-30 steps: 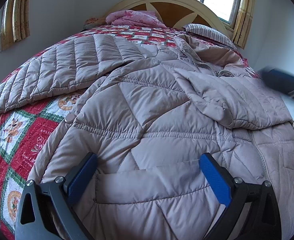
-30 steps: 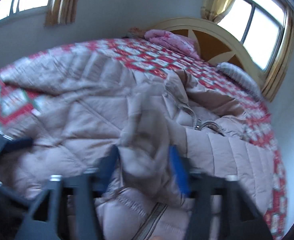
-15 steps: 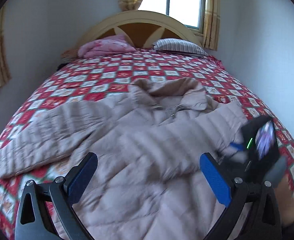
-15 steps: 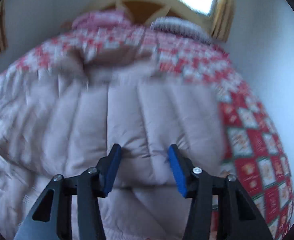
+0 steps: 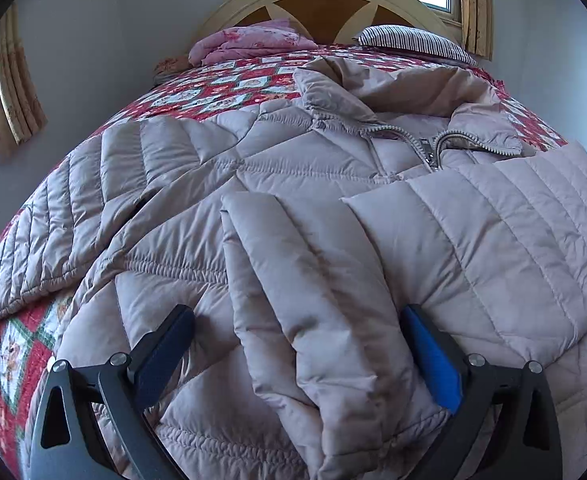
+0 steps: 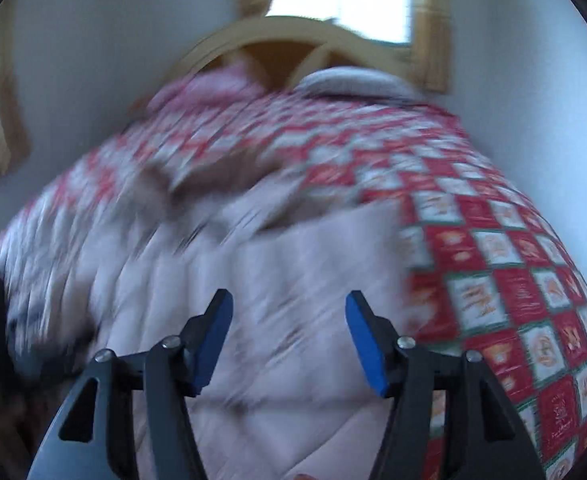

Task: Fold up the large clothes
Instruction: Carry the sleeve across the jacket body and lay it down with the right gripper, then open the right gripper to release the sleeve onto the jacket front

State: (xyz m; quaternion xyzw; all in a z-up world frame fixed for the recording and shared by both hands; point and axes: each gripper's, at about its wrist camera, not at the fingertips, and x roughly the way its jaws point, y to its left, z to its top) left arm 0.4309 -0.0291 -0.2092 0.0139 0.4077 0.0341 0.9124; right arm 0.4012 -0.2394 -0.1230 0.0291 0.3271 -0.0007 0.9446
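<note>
A: Two handheld grippers, same build: the black, angular, open-framed left gripper (image 5: 299, 356) has triangular cut-outs in its arms.

B: And the matching black right gripper (image 6: 289, 338)?

A: Identical. Flat blue rectangular pads (image 6: 363, 344) line the inner faces of the fingers.

B: Fasteners?

A: Round silver screw heads (image 5: 475, 359) sit at the finger joints, two per side.
</note>
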